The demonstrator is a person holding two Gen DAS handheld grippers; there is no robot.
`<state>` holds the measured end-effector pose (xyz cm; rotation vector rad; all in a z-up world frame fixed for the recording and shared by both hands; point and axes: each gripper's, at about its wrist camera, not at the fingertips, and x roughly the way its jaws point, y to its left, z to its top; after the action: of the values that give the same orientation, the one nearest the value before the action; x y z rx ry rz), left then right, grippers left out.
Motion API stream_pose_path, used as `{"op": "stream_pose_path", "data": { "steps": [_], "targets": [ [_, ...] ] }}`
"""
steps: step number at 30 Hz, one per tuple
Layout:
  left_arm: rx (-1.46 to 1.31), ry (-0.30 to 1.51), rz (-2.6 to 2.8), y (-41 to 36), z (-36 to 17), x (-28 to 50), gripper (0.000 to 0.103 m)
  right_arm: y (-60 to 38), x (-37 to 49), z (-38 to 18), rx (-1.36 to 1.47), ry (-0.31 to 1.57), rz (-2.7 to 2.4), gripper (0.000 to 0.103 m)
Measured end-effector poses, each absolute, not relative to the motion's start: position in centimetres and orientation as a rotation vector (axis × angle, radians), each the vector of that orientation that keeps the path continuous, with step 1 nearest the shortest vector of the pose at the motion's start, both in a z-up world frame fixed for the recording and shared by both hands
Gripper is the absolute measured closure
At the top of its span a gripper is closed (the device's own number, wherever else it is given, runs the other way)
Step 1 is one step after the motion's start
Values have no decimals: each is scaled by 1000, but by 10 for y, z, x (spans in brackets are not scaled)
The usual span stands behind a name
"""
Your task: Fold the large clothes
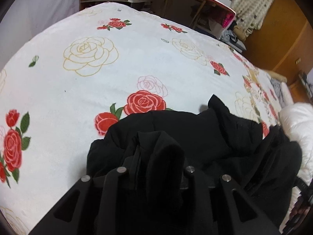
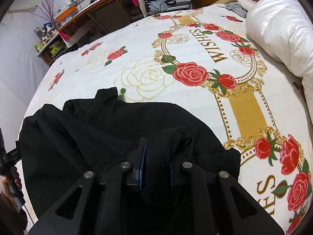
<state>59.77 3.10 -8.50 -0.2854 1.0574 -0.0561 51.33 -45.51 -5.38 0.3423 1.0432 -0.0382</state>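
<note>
1. Black garment (image 1: 195, 135): large, matte, thick-looking; type unclear from the bunching.
2. State: crumpled, with loose folds and ridges.
3. Position: near edge of the floral bedspread (image 1: 117, 68).
4. A raised flap (image 2: 106, 96) sticks up at its far side.
5. Two near edges are bunched and lifted.

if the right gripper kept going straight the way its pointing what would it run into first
The right gripper is already clamped on a bunched fold of the black garment, so it would push into more of that first. Beyond it lies the rose-print blanket; depth is hard to judge.
</note>
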Motion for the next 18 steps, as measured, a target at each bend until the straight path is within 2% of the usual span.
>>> {"op": "stream_pose_path", "data": {
  "steps": [2,5,7,9,13,17,18],
  "targets": [
    [-308,1063,-56,33,-83,599,72,-455,514,-53,346,1042,-35,83],
    [-324,1053,-69,33,-78,598,59,-455,514,-53,339,1043,-29,82],
    [-346,1024,-79,35,-72,596,38,-459,514,-54,372,1038,-41,82],
    [-333,965,-47,38,-60,592,25,-463,512,-53,417,1020,-48,78],
    [-313,920,-54,40,-38,590,24,-461,514,-49,419,1009,-61,69],
    [-273,886,-80,34,-22,583,24,-464,511,-36,460,934,-88,34],
    [-263,884,-91,31,-19,581,24,-464,511,-31,452,915,-103,32]
  ]
}}
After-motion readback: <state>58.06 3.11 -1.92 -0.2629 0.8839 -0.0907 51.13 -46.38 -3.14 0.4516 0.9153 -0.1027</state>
